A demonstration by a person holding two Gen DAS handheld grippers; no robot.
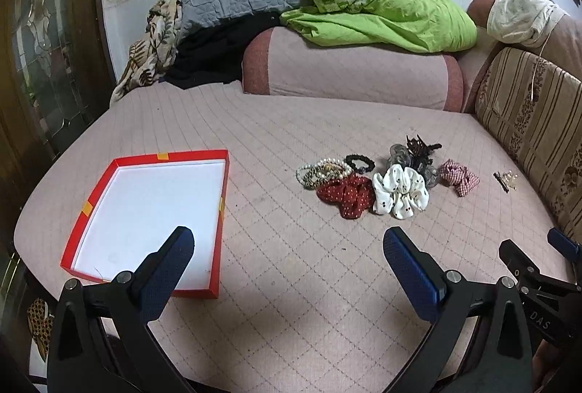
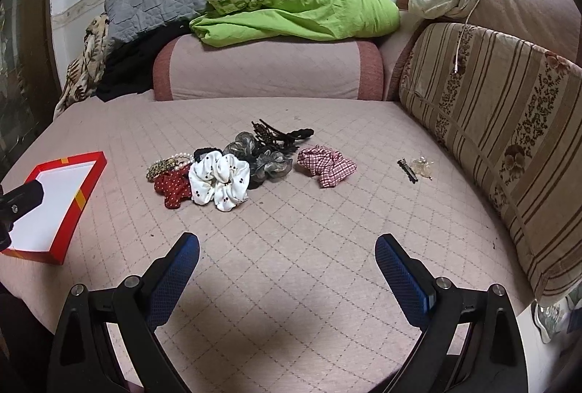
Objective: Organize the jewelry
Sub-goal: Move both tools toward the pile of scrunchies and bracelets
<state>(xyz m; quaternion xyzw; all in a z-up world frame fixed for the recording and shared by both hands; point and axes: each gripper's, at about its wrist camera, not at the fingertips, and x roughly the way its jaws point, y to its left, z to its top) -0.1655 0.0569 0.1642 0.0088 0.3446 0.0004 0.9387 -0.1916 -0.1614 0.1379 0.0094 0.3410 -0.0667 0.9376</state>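
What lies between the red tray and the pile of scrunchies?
Only bare quilted cover lies between the red tray and the pile of scrunchies, in both wrist views.

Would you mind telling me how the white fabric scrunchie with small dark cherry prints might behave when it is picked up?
The white fabric scrunchie with dark cherry prints looks soft and ruffled, so it would probably flop and squash under a pinch. It seems light. It touches the red dotted scrunchie, which may get dragged along.
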